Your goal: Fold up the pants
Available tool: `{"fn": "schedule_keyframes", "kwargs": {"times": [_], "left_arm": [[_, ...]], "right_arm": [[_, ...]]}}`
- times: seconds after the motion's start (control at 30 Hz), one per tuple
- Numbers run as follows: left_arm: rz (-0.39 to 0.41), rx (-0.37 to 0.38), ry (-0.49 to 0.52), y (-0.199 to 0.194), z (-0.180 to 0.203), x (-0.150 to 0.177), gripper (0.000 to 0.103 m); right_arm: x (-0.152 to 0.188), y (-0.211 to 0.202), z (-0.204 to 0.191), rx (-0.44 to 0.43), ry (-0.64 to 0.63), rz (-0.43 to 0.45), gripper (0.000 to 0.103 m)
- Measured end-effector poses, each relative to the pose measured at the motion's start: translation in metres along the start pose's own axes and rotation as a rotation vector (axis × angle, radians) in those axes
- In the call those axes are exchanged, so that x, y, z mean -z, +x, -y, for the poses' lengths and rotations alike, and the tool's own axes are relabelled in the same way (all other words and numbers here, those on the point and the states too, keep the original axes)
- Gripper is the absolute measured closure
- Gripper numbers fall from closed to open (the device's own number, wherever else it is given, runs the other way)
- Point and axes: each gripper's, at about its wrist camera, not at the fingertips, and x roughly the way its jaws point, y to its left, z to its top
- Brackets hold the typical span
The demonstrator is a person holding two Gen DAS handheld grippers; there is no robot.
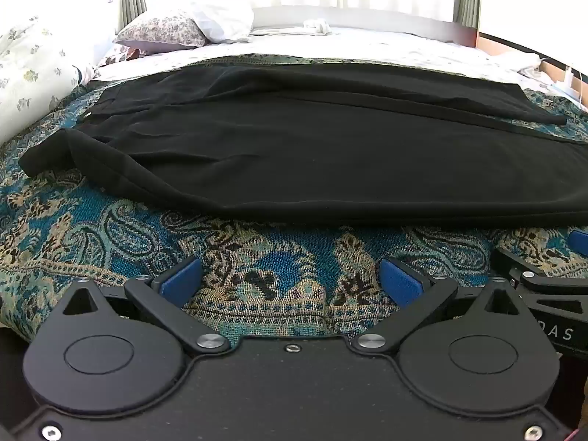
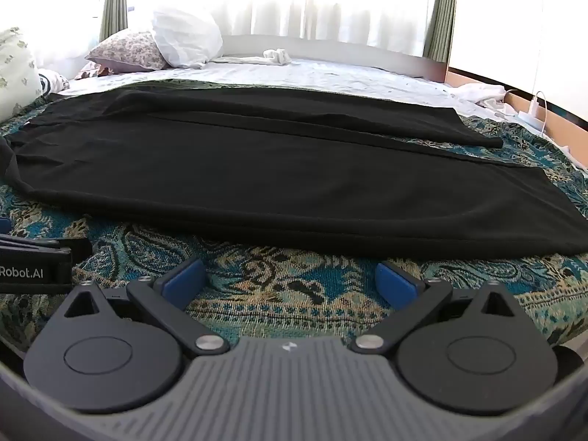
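Black pants (image 1: pixel 312 147) lie spread flat across a teal paisley bedspread (image 1: pixel 110 228), waist to the left, leg ends to the right. They also show in the right wrist view (image 2: pixel 275 176), where the two legs lie side by side with hems at the right. My left gripper (image 1: pixel 290 281) is open and empty, just short of the pants' near edge. My right gripper (image 2: pixel 290 279) is open and empty, also just short of the near edge. The right gripper's body shows at the right of the left wrist view (image 1: pixel 544 286).
Pillows (image 1: pixel 165 31) and a white duvet (image 1: pixel 29 70) sit at the far left of the bed. A small white cloth (image 2: pixel 275 57) lies by the far headboard. A wooden bed frame with a white cable (image 2: pixel 540 106) runs along the right. Bright curtained windows stand behind.
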Motion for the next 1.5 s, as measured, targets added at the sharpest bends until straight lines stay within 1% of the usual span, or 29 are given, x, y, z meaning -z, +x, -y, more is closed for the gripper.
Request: {"fn": "schedule_keyframes", "kwargs": {"times": [0.03, 0.2, 0.6, 0.67, 0.93, 0.97, 1.2, 1.23, 1.5], "left_arm": [[-0.001, 0.002, -0.003, 0.0, -0.0001, 0.0, 0.0], [0.003, -0.004, 0.001, -0.0011, 0.0012, 0.0016, 0.0], [-0.004, 0.0, 0.002, 0.0002, 0.0002, 0.0084, 0.0], [-0.008, -0.001, -0.001, 0.0016, 0.0002, 0.0021, 0.0], [-0.002, 0.0, -0.002, 0.0003, -0.0002, 0.0077, 0.0], [-0.011, -0.001, 0.0, 0.0009, 0.0011, 0.0018, 0.0], [-0.007, -0.001, 0.0, -0.0001, 0.0022, 0.0052, 0.0], [-0.012, -0.001, 0.0, 0.0011, 0.001, 0.0013, 0.0], [-0.014, -0.001, -0.001, 0.0011, 0.0009, 0.001, 0.0]], "right_arm": [[0.0001, -0.0007, -0.0002, 0.003, -0.006, 0.009, 0.0], [-0.001, 0.0004, 0.0029, -0.011, 0.004, -0.01, 0.0], [0.0, 0.0026, -0.0002, -0.003, 0.007, -0.007, 0.0], [0.0001, 0.0021, 0.0, -0.003, 0.007, -0.007, 0.0], [0.0, 0.0016, 0.0002, -0.003, 0.007, -0.006, 0.0], [0.0, 0.0014, 0.0002, -0.003, 0.007, -0.006, 0.0], [-0.0001, 0.0009, 0.0002, -0.003, 0.006, -0.006, 0.0], [0.0, 0.0009, 0.0002, -0.003, 0.006, -0.006, 0.0], [-0.0001, 0.0006, 0.0003, -0.003, 0.006, -0.006, 0.0]]}}
